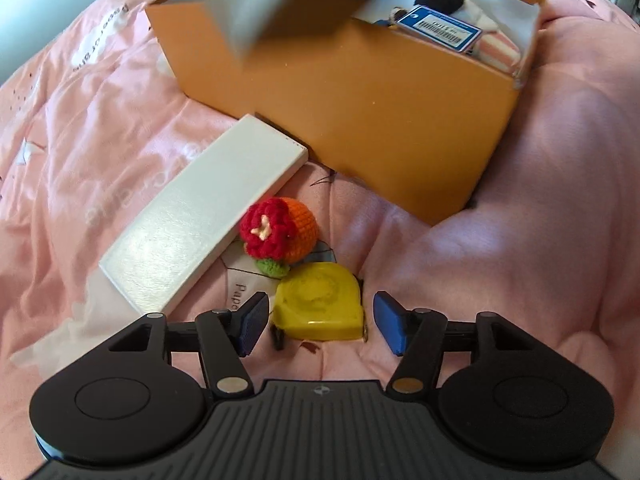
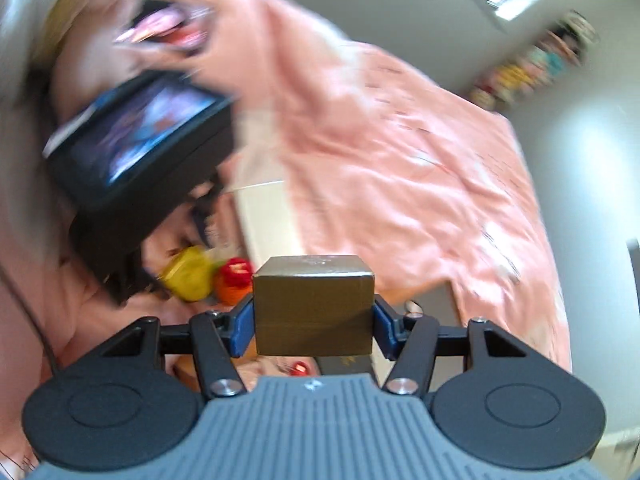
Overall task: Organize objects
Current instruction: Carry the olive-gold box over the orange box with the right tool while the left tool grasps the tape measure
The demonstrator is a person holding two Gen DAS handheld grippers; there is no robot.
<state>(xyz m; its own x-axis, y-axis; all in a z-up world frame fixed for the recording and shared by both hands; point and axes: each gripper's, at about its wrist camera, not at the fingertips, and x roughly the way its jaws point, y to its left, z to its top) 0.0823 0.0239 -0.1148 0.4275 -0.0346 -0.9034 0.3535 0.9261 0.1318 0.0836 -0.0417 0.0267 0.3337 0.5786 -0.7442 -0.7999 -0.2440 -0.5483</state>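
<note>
Orange box [image 1: 360, 112] on rumpled pink bedspread [image 1: 540, 208], left gripper [image 1: 316, 324] agape, right gripper [image 2: 314, 322] clamping seemingly cardboard block [image 2: 314, 308].

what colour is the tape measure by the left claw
Yellow tape measure, clearest in the left wrist view.

Glossy yellow plastic tape measure [image 1: 320, 304] on soft pink cloth bedspread [image 1: 540, 220].
</note>
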